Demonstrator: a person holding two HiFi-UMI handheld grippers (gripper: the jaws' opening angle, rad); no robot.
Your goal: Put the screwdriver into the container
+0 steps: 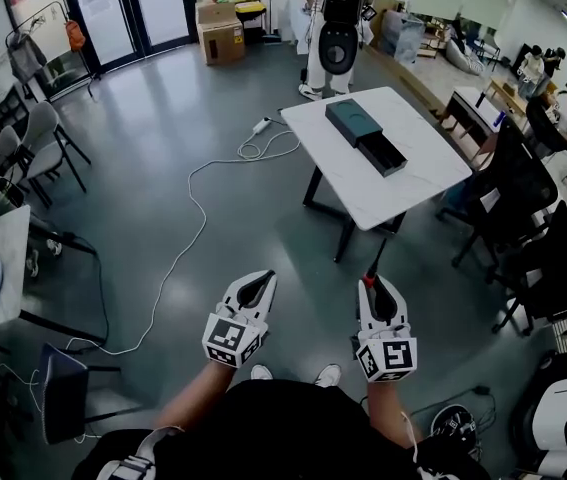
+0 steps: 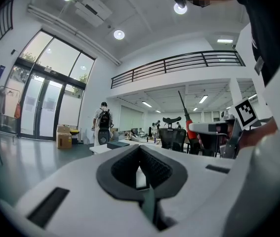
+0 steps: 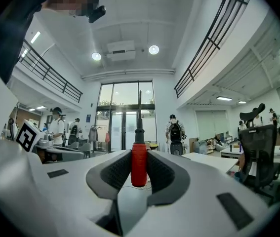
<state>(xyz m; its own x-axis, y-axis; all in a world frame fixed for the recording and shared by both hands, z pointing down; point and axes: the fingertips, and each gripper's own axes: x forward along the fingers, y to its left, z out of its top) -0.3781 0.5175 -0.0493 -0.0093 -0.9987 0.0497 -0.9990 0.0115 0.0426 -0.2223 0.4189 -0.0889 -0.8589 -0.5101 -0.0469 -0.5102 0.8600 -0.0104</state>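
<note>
- One step looks done: we have the screwdriver [image 3: 139, 164] clamped upright in the right hand-held gripper [image 1: 377, 290].
- Our left hand-held gripper [image 1: 258, 288]: jaws together, empty.
- Remaining: we reach the counter [image 1: 433, 183] and drop it in the container [image 1: 365, 135], well apart from us.

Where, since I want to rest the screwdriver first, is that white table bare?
The white table is bare along its near-left side, between the container with its open drawer and the near edge, and in a narrower strip beyond it. Office chairs crowd its right side.
</note>
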